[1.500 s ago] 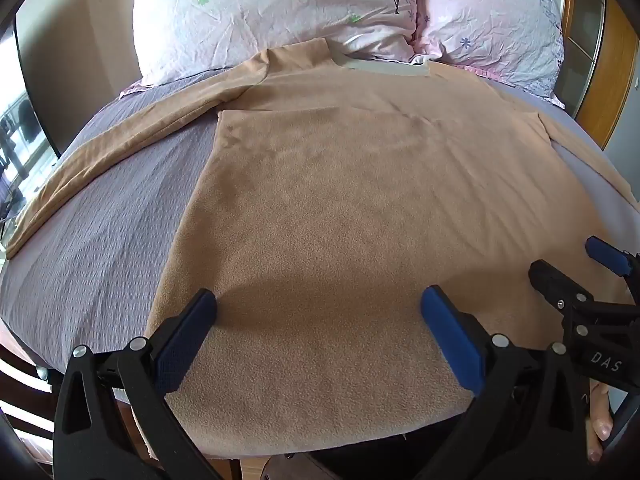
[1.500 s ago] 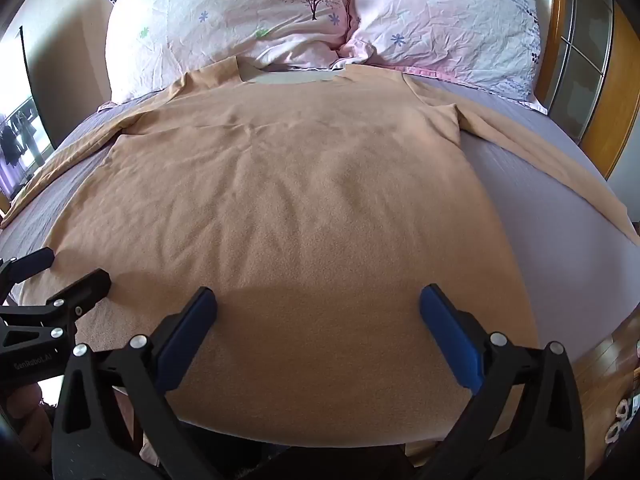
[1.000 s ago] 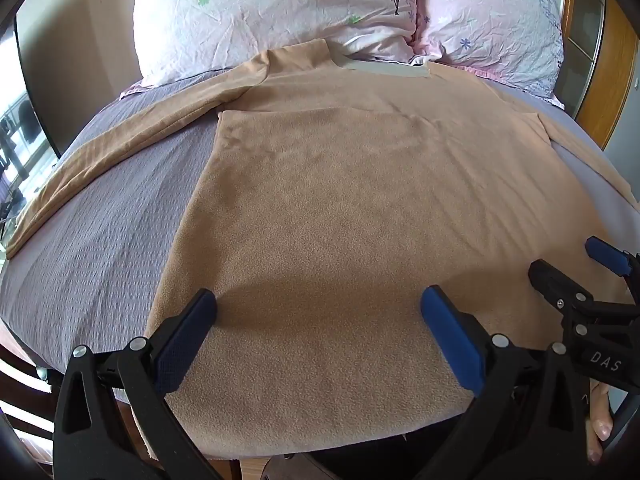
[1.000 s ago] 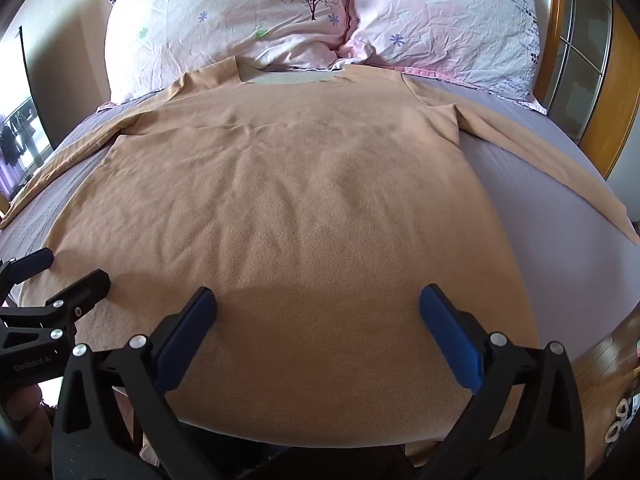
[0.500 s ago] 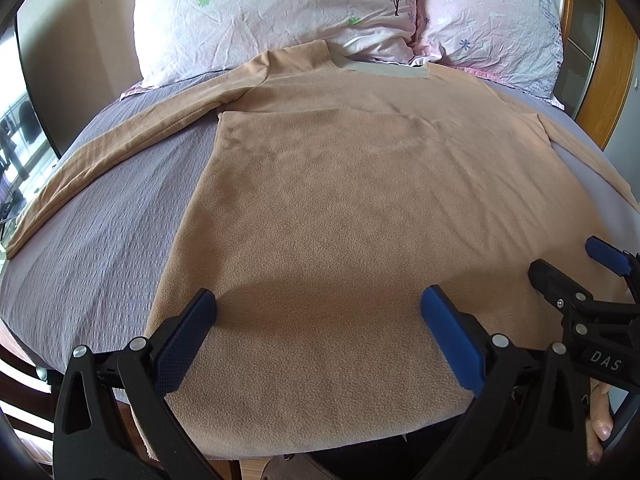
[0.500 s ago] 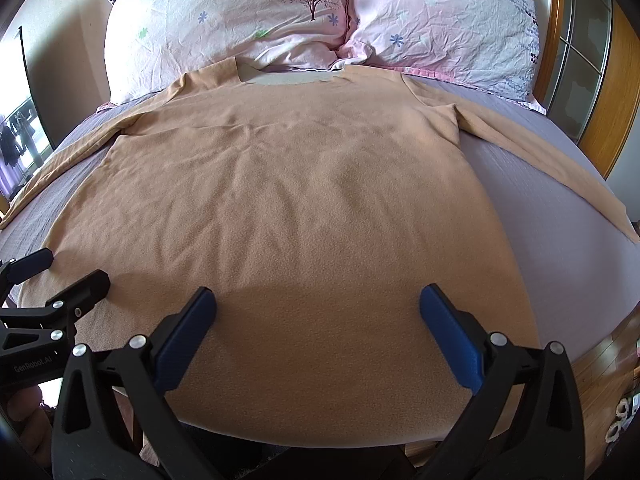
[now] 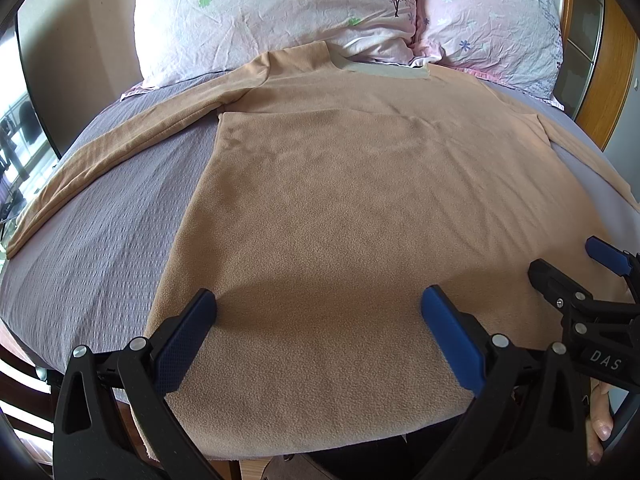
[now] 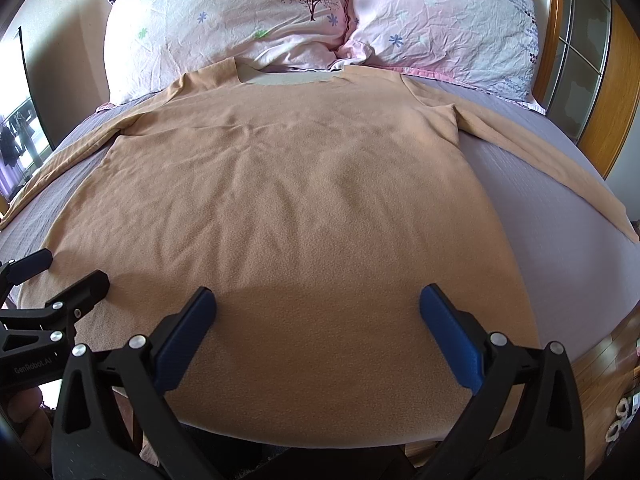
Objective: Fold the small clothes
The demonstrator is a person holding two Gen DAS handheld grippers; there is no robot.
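Observation:
A tan long-sleeved shirt lies flat and face up on the bed, collar toward the pillows, both sleeves spread out to the sides; it also shows in the right wrist view. My left gripper is open and empty, hovering over the hem's left part. My right gripper is open and empty over the hem's right part. Each gripper shows at the edge of the other's view, the right one and the left one.
The shirt lies on a grey-purple bedspread. Two floral pillows lean at the head. A wooden headboard frame with glass panels stands at the right. The bed's near edge runs just under the hem, with wooden floor beyond.

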